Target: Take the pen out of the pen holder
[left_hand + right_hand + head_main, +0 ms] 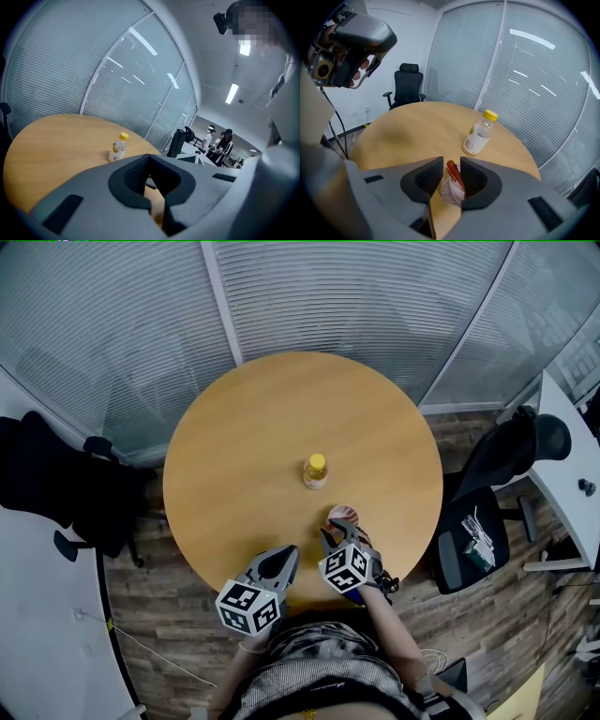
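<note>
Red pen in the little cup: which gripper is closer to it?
Right. The right gripper has its jaws open on either side of the red pen, which stands in the pen holder. The left gripper is off to the pen's left, over the table edge.

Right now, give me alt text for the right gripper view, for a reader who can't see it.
The jaws of the right hand-held gripper stand slightly apart on either side of a red pen sticking up from a pale pink pen holder on a round wooden table. A yellow-capped bottle stands farther off, blinds behind.
</note>
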